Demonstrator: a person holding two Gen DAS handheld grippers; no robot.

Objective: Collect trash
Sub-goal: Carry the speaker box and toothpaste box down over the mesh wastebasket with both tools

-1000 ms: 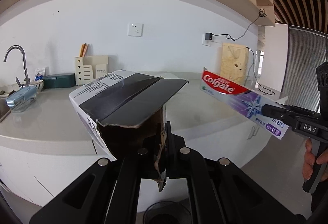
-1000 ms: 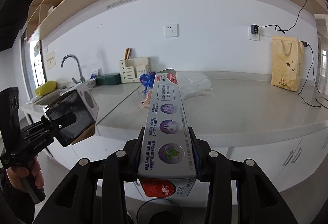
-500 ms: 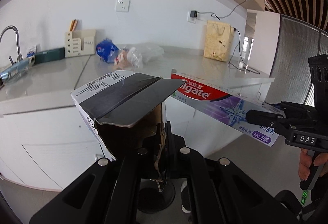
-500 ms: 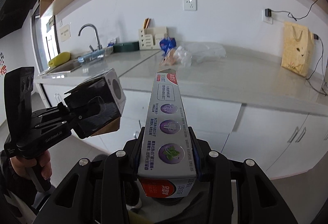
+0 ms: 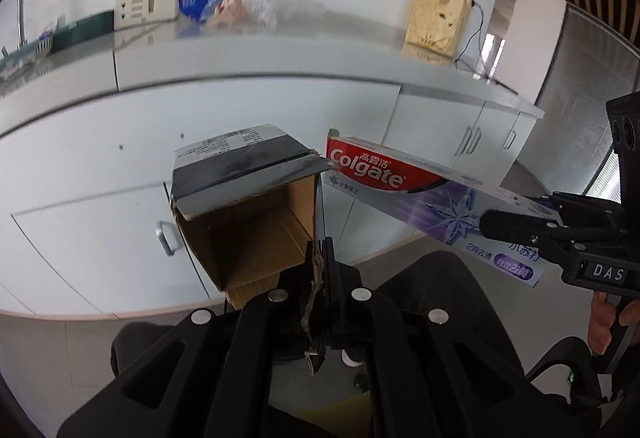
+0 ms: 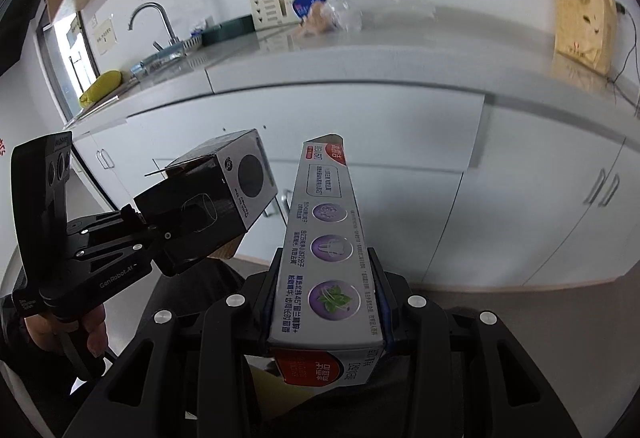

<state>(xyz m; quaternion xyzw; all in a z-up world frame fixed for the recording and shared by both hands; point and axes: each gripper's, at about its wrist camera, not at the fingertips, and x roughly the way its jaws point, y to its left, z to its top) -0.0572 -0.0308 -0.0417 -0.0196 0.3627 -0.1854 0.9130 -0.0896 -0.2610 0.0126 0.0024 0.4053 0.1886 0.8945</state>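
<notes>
My left gripper [image 5: 319, 270] is shut on one flap of an open black cardboard box [image 5: 244, 197] with a brown inside. It shows from the side in the right wrist view [image 6: 216, 197]. My right gripper [image 6: 326, 274] is shut on a long Colgate toothpaste box [image 6: 326, 234], which also shows in the left wrist view [image 5: 420, 189], its red end next to the black box. Both are held in the air in front of the white cabinets, below counter height.
A grey counter [image 6: 360, 53] runs above white cabinet doors [image 6: 520, 189]. On it are a blue bag and clear plastic wrappers [image 6: 328, 7], a beige rack [image 6: 272, 3], a yellow paper bag [image 6: 582, 17] and a sink tap [image 6: 154, 17]. Dark objects lie on the floor below.
Both grippers have dropped lower and tilted down with their boxes. The counter top has risen in view and the cabinet fronts now fill the middle.
</notes>
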